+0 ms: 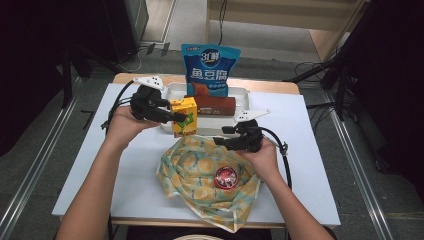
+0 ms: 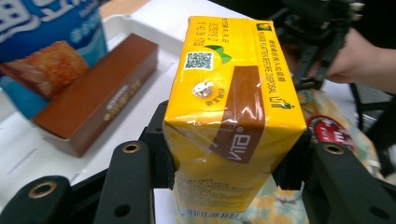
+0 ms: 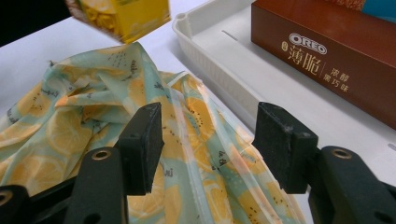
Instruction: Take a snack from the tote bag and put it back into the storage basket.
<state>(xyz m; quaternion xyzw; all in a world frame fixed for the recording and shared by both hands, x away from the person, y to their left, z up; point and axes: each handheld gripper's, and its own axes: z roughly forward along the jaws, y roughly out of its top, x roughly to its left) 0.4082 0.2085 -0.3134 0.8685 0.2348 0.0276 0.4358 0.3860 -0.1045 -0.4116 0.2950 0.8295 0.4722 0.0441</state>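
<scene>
I've got the yellow Vita drink carton [image 1: 183, 117] clamped in my left gripper [image 1: 172, 116], jaws pressing on its two sides; in the left gripper view the carton [image 2: 232, 116] sits square between them, foil straw-hole and brown stripe facing the camera. It's held at the front edge of the white tray [image 1: 243, 93], just over the far corner of the lemon-print bag [image 1: 205, 175]. From the right gripper view the carton's bottom corner [image 3: 122, 16] hangs above the bag's crumpled fabric [image 3: 70, 135].

My right gripper [image 1: 225, 136] has its jaws spread wide, nothing between them, poised at the bag's far right edge beside the tray wall [image 3: 210, 60]. A red round tin [image 1: 227, 177] lies on the bag, near my right hand [image 1: 262, 159].

In the tray, the brown Oreo box [image 1: 216, 105] lies flat just behind the carton, and a blue fish-tofu snack pouch [image 1: 210, 69] stands upright behind that.

All of it sits on a white bench [image 1: 310, 150], its top matte and plain, with a strip of wooden edge [image 1: 272, 86] along the far side. Around it, grey floor [image 1: 40, 165], metal rails along both sides, cables trailing at the back, dark stands and black drapes left and right, and pale wooden furniture beyond.
</scene>
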